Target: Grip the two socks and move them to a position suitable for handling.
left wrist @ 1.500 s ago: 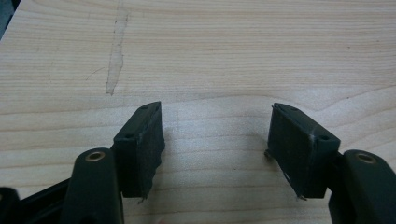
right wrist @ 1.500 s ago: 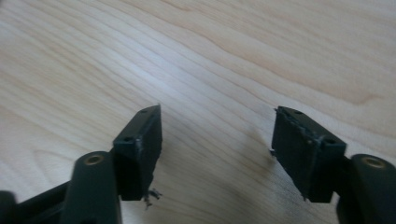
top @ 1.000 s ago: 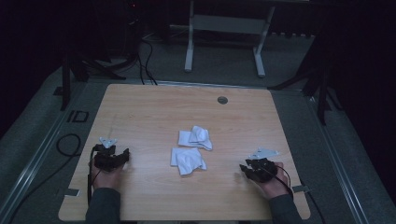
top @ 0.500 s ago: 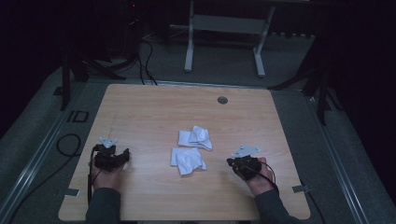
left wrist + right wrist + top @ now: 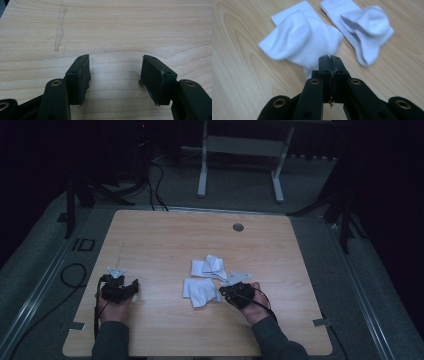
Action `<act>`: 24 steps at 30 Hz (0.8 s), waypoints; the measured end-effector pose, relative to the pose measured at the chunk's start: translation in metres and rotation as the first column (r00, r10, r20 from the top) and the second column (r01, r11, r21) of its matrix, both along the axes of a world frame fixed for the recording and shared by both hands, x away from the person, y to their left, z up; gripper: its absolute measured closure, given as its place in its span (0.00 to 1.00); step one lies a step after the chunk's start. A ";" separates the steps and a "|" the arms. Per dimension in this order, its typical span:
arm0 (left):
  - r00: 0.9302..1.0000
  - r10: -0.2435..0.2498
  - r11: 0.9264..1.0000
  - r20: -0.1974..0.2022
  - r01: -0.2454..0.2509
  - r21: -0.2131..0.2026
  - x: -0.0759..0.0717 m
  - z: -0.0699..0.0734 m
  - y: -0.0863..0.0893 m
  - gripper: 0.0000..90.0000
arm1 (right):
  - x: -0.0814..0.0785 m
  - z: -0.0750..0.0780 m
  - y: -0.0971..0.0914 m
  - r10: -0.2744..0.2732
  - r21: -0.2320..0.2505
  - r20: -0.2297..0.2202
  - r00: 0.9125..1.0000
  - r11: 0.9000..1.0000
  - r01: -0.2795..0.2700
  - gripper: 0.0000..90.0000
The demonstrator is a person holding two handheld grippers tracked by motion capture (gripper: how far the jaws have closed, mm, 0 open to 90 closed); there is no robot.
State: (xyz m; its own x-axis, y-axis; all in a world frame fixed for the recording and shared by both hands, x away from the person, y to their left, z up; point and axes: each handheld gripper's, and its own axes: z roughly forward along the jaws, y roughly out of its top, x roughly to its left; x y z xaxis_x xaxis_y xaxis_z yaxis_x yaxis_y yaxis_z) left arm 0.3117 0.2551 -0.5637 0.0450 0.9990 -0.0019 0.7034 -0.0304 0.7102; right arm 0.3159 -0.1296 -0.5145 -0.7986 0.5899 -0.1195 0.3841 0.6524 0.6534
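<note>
- We judge this the approach step: our right gripper (image 5: 329, 58), jaws pressed together on nothing, sits just beside the near sock (image 5: 299, 40).
- Next we must part them; the left gripper (image 5: 115, 72) rests released near the table's (image 5: 150, 235) left edge.

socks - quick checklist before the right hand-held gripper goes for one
1. Right hand-held gripper open enough to take a sock: not ok, its jaws are pressed together.
2. Near sock within reach: ok, it lies just ahead of the jaw tips.
3. Socks apart, so one can be taken alone: cannot tell; in the high view near sock and far sock lie very close.
4. Right gripper free of any load: ok, nothing between its jaws.
5. Left hand-held gripper out of the way: ok, open over bare table, well left of the socks.
</note>
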 end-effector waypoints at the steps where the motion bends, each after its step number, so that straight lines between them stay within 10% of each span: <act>1: 1.000 0.000 1.000 0.000 0.000 0.000 0.000 0.000 0.000 0.45 | 0.000 0.000 0.000 0.000 0.000 0.000 1.000 1.000 0.000 0.98; 12: 1.000 -0.005 1.000 -0.001 0.005 0.001 0.000 0.000 0.000 0.45 | 0.018 -0.016 0.050 0.039 -0.033 -0.008 0.999 0.999 -0.039 0.97; 24: 1.000 -0.008 1.000 0.000 0.008 0.001 0.000 0.000 0.000 0.45 | 0.023 -0.031 0.056 0.087 -0.038 -0.063 0.994 0.995 -0.090 0.99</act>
State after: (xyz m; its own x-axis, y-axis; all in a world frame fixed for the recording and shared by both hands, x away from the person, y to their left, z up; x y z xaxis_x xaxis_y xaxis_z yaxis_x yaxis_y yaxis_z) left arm 0.3119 0.2546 -0.5639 0.0531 0.9986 -0.0007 0.7030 -0.0369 0.7103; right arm 0.3388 -0.0740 -0.5458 -0.8541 0.5120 -0.0914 0.3620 0.7115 0.6023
